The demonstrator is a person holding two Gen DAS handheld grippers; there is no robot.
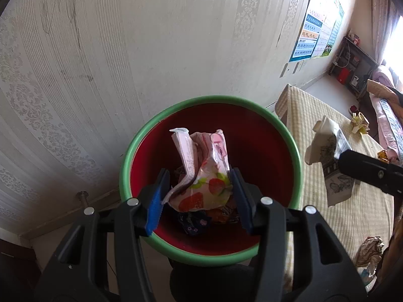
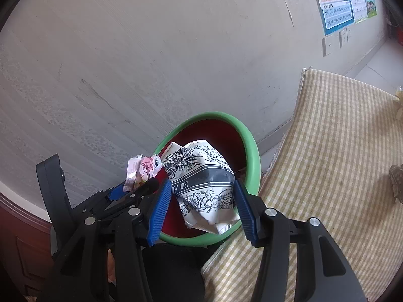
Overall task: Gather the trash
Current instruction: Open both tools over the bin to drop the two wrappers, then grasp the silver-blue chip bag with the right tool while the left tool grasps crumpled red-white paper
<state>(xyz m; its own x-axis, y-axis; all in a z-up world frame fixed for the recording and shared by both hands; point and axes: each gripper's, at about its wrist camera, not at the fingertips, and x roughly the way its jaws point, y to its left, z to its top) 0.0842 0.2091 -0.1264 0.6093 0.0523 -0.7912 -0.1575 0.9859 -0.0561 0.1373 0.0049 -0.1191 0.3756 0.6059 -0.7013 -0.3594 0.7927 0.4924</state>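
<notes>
In the left wrist view, the left gripper (image 1: 199, 196) hangs over the mouth of a round bin (image 1: 296, 151) with a green rim and a red inside. Its blue pads (image 1: 155, 202) are clamped on a crumpled pink wrapper with strawberries printed on it (image 1: 201, 173), which stands up between them above the opening of the bin. Darker scraps of trash (image 1: 194, 222) lie at the bottom of the bin below it. The bin stands against a pale patterned wall (image 1: 100, 63). To the right lies a surface covered with a yellow checked cloth (image 1: 314, 115). Above that cloth the right gripper (image 1: 340, 157) comes in from the right edge, holding a white bag with black flower drawings (image 1: 325, 156). A crumpled yellow wrapper (image 1: 359, 123) lies far back on the cloth, and a crumpled paper wad (image 1: 370, 251) lies near the lower right edge. A poster (image 1: 317, 27) hangs on the wall beyond.

In the right wrist view, the right gripper (image 2: 201, 201) is closed on the white flower-print bag (image 2: 201, 176), the blue pads (image 2: 160, 209) pressing on both of its sides. The bag hangs above the near rim of the green bin (image 2: 252, 151), partly over the red inside. Just to the left, the left gripper (image 2: 131, 188) holds the pink wrapper (image 2: 141, 170) up beside the rim of the bin. The checked cloth (image 2: 327, 151) fills the right side, its edge touching the bin. The poster (image 2: 335, 2) and wall sockets (image 2: 335, 41) sit at the upper right.
</notes>
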